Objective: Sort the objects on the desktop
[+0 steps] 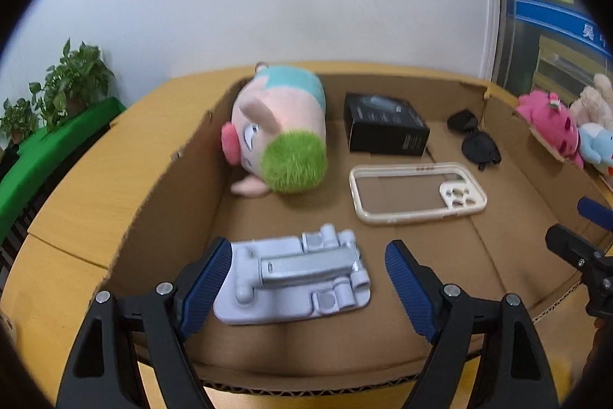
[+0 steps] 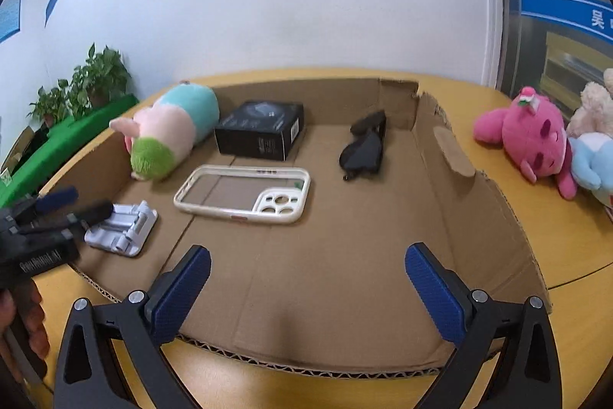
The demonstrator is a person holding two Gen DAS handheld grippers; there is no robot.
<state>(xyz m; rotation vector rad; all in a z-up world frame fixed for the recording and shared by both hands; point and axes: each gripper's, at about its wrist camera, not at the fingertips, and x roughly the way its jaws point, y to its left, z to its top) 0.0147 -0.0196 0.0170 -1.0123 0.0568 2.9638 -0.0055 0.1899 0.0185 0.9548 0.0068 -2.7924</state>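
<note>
Since the left gripper [image 1: 308,278] straddled the white phone stand [image 1: 293,278] w/ jaws wide, nothing was gripped; left pad looked touching or just beside the stand's edge, right pad apart. Stand lay flat at near-left of the cardboard tray [image 2: 479,217]. Best approach, I judged: center over the stand, go low, close on its long sides evenly. R gripper [image 2: 308,294] hung wide open, empty, over bare cardboard near the front edge.
</note>
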